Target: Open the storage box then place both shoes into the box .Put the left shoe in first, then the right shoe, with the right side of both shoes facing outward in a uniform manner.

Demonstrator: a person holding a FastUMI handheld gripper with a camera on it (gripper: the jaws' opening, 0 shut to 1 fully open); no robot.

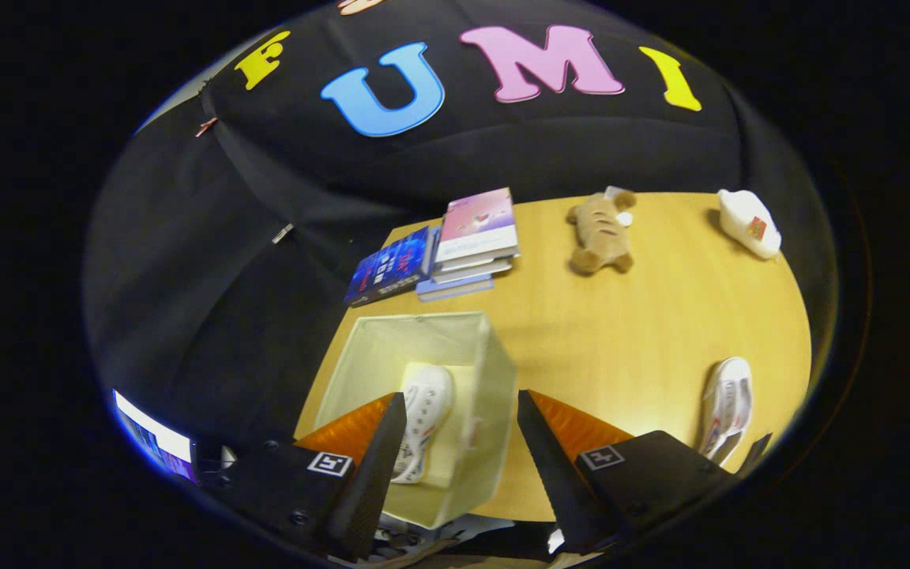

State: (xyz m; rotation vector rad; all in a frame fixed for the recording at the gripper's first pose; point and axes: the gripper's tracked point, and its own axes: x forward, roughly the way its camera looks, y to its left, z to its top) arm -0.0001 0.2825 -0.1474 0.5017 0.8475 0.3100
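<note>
An open cream fabric storage box (494, 371) stands on the wooden table (621, 324), below and just ahead of my fingers. One white shoe (425, 407) lies inside it on the box floor, seen between my fingertips and partly hidden by the left finger. A second white shoe (727, 405) lies on the table to the right of the box, beside my right finger. My gripper (461, 411) hovers above the box, open, with nothing held between its fingers.
A stack of books (475, 237) and a dark blue book (390, 267) lie beyond the box at the table's far left. A brown plush toy (601, 231) and a white object (749, 224) lie at the far side. A lit screen (156, 439) glows left of the table.
</note>
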